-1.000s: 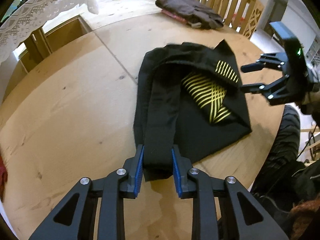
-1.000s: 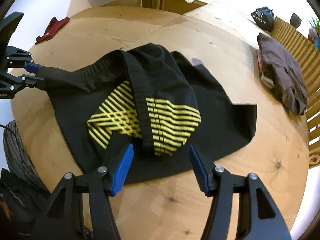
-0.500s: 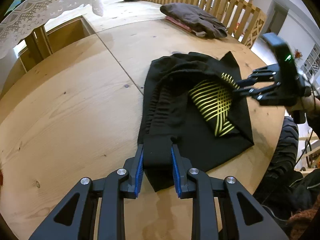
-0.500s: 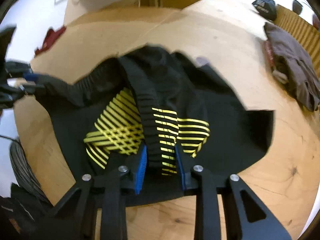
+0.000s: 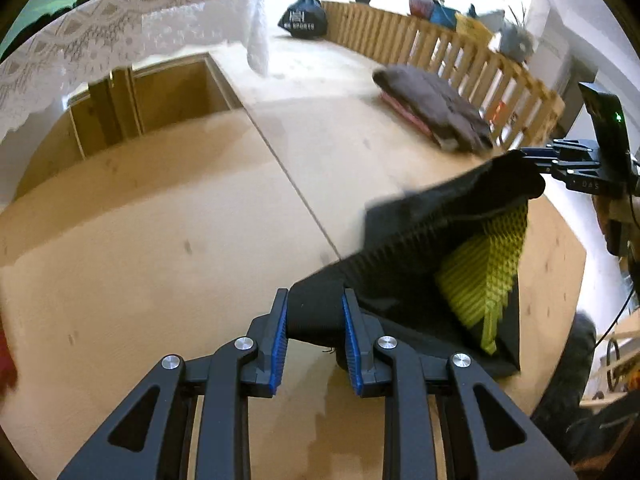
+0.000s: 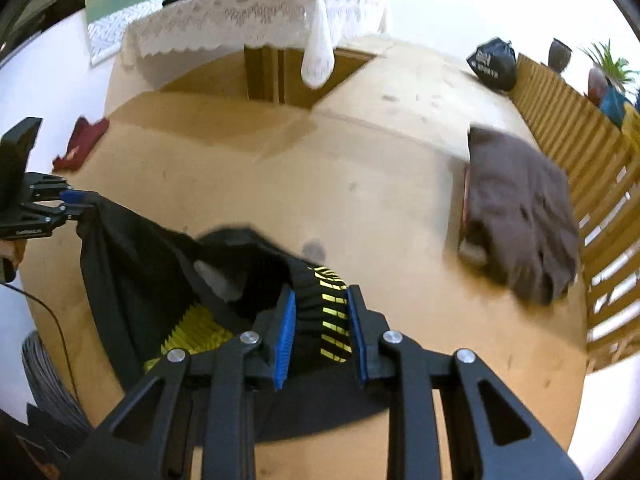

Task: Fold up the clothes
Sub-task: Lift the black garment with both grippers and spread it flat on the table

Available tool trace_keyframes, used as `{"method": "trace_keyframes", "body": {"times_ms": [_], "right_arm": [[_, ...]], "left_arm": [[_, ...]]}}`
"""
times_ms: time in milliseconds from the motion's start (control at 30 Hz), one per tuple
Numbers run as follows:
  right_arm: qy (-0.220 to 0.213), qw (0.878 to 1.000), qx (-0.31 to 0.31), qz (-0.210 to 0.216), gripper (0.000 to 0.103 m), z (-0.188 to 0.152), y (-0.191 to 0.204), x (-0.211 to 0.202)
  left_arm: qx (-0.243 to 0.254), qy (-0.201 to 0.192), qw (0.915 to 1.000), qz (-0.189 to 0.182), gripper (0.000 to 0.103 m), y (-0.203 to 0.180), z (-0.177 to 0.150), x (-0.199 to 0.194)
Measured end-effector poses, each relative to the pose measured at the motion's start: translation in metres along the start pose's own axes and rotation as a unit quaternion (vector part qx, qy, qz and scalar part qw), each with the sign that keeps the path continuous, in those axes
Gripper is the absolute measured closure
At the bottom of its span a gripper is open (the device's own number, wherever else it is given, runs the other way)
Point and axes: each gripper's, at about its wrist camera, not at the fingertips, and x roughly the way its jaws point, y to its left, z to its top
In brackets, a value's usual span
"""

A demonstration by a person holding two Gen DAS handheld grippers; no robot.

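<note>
A black garment [image 5: 400,272] with a yellow striped print [image 5: 484,264] hangs stretched between both grippers, its lower part still touching the round wooden table [image 5: 160,240]. My left gripper [image 5: 314,304] is shut on a bunched black edge of it. In the left wrist view my right gripper [image 5: 536,160] pinches the far upper corner. In the right wrist view the right gripper [image 6: 322,304] is shut on a black band with yellow stripes, and the left gripper [image 6: 76,204] holds the garment [image 6: 132,264] at the far left.
A folded brown pile [image 5: 436,108] lies near the wooden slat fence [image 5: 460,56]. A dark red cloth [image 6: 80,144] sits at the table's far left edge. A black bag [image 5: 303,18] and a lace-covered table [image 5: 120,28] stand behind.
The right gripper closed on the striped band. Both grippers then rose and lifted the garment off the table, so it now hangs between them instead of lying flat.
</note>
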Motion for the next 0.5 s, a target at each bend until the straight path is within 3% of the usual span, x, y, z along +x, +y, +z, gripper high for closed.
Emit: {"method": "trace_keyframes", "body": {"times_ms": [100, 200, 267, 400, 467, 500], "right_arm": [[-0.034, 0.999, -0.003, -0.029, 0.08, 0.068, -0.021, -0.01], [-0.087, 0.994, -0.015, -0.059, 0.081, 0.134, -0.031, -0.05], [-0.129, 0.988, -0.023, -0.086, 0.081, 0.168, -0.036, -0.092], [-0.191, 0.974, -0.034, -0.116, 0.082, 0.192, -0.043, -0.173], [-0.194, 0.973, -0.042, -0.12, 0.082, 0.184, -0.041, -0.192], [-0.191, 0.973, -0.047, -0.124, 0.09, 0.174, -0.038, -0.197]], "left_arm": [[-0.008, -0.035, 0.9991, 0.02, 0.08, 0.017, 0.065, -0.012], [-0.002, -0.094, 0.9944, 0.049, 0.08, 0.024, 0.128, -0.055], [0.016, -0.148, 0.9868, 0.063, 0.08, 0.018, 0.16, -0.102], [0.062, -0.218, 0.9707, 0.081, 0.08, -0.009, 0.178, -0.18], [0.085, -0.228, 0.9659, 0.087, 0.08, -0.021, 0.165, -0.201], [0.097, -0.228, 0.9645, 0.092, 0.08, -0.027, 0.153, -0.207]]}}
